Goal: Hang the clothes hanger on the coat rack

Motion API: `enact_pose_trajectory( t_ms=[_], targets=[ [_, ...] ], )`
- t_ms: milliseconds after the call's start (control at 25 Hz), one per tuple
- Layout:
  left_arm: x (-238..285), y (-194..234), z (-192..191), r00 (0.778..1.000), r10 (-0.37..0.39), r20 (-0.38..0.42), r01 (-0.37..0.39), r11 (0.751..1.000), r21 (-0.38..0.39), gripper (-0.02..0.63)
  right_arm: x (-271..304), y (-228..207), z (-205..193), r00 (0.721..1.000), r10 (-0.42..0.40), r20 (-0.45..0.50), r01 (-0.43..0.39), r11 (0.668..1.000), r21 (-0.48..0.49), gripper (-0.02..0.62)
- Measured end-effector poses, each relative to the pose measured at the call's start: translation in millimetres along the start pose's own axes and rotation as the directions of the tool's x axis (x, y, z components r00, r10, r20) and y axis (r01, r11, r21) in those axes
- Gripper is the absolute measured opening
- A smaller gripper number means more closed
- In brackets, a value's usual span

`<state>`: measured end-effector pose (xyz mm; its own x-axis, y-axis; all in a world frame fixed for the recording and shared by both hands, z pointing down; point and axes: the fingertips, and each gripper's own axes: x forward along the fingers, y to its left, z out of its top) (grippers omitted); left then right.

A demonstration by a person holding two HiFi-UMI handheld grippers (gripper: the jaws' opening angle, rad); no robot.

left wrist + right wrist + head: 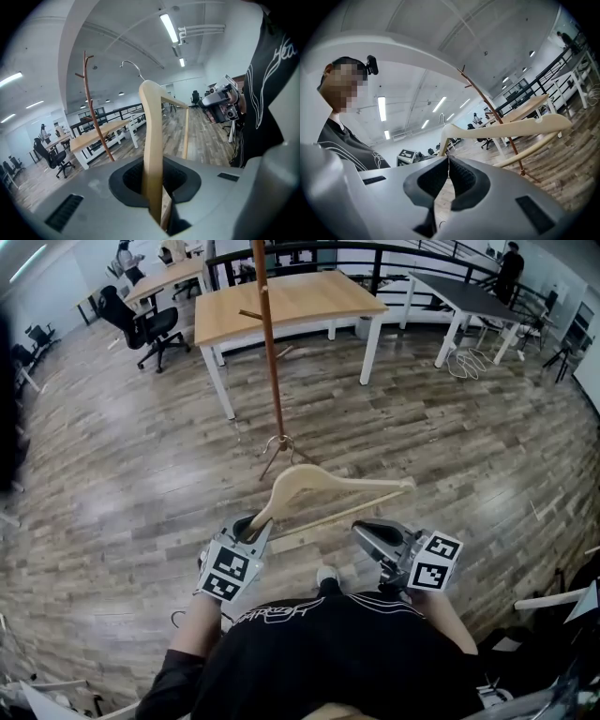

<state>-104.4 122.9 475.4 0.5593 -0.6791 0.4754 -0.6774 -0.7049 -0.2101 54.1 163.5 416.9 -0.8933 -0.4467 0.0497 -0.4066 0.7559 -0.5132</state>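
Note:
A light wooden clothes hanger (pixel 330 484) with a metal hook hangs in the air over the floor. My left gripper (pixel 255 524) is shut on its left arm. In the left gripper view the wooden arm (pixel 152 140) runs up out of the left gripper (pixel 157 187), between the pads. My right gripper (pixel 362 530) is shut and empty, just below the hanger's lower bar. Its pads meet in the right gripper view (pixel 448 161), with the hanger (pixel 511 127) beyond them. The coat rack (pixel 271 352), a thin brown pole with short pegs, stands just ahead of the hanger.
Behind the rack stands a wooden table (pixel 281 298) with white legs. A black office chair (pixel 145 326) is at the far left and a dark table (pixel 464 294) at the far right, with cables (pixel 469 364) on the floor. A black railing runs along the back.

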Motion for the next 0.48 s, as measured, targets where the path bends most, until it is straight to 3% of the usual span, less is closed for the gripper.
enact_pose_trajectory(
  t_ms=[480],
  targets=[
    [113.6, 63.7, 47.6, 0.998, 0.024, -0.057, -0.023, 1.000, 0.017, 0.044, 22.7, -123.0, 80.1, 0.999, 0.032, 0.004, -0.032, 0.999, 0.016, 0.040]
  ],
)
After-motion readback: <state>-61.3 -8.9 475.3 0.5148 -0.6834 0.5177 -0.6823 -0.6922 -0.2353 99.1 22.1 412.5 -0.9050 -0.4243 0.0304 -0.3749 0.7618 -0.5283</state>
